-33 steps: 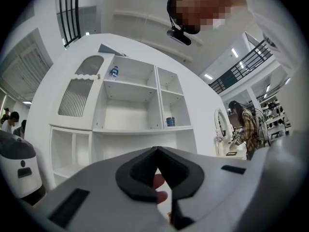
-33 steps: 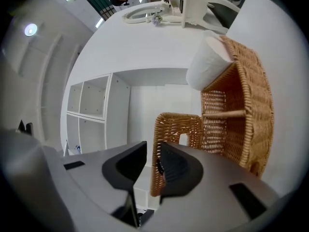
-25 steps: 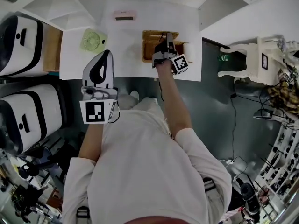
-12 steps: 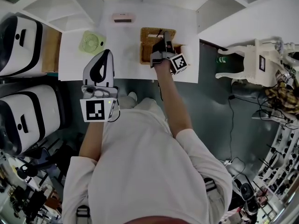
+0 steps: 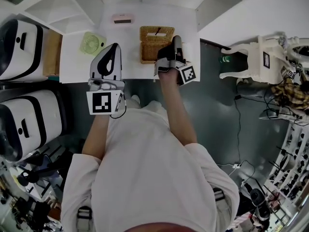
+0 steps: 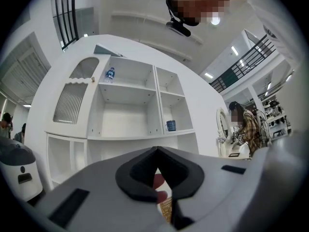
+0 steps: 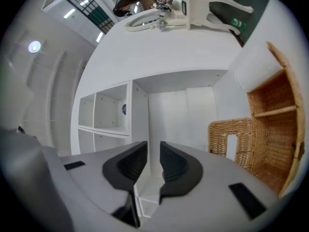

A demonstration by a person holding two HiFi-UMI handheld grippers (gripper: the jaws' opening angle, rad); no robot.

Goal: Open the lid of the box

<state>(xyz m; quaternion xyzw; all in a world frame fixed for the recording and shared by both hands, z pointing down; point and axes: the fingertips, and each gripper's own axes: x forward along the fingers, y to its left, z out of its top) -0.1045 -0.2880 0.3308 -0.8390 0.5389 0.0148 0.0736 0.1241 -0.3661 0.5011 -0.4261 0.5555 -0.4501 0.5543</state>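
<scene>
2 square markers (image 5: 104, 103) (image 5: 189, 74), 1 wicker box (image 5: 152, 45)

We record the right gripper (image 7: 153, 153) with its dark pads (image 7: 129, 163) standing a narrow gap apart. Nothing lies between them; only a white surface shows through the gap. To the gripper's right stands a wicker box (image 7: 277, 134), its woven interior open toward us. Just beside it, ahead and to the right of the jaws, we note a wicker panel (image 7: 227, 132) with a pale slot. Ahead to the left stands a white shelf unit (image 7: 104, 115), one compartment holding a small dark item (image 7: 123, 109).
</scene>
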